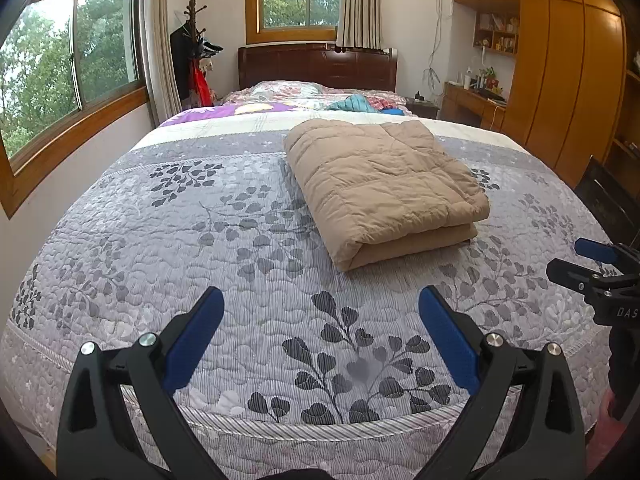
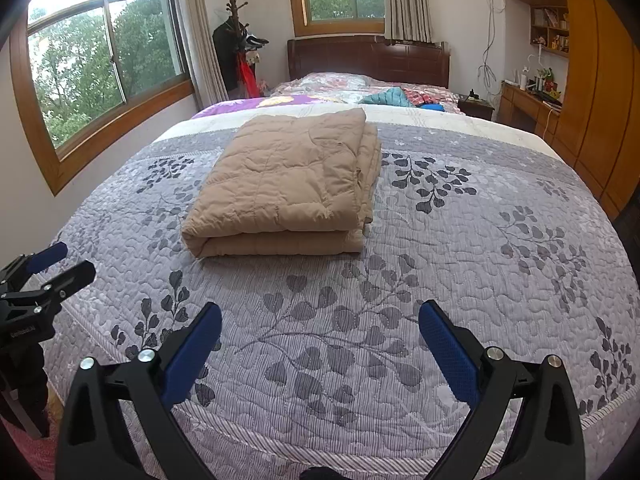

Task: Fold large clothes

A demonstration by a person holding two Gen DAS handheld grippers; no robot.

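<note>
We read "DAS" on our right tool (image 1: 600, 268) only in the left view. Both it and our left tool (image 1: 320, 320) gape empty, the folded tan quilt (image 1: 380, 188) ahead on the bed (image 1: 200, 240).

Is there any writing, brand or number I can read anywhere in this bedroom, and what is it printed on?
"DAS", cut off by the picture edge: white letters on the black body of the right tongs, seen from the left wrist view.
White lettering on the black body of the left tongs, seen from the right wrist view: too small and blurred to read.
Items on the wall shelf and the desk: any labels too small to read.
The folded tan quilt: no text visible.
</note>
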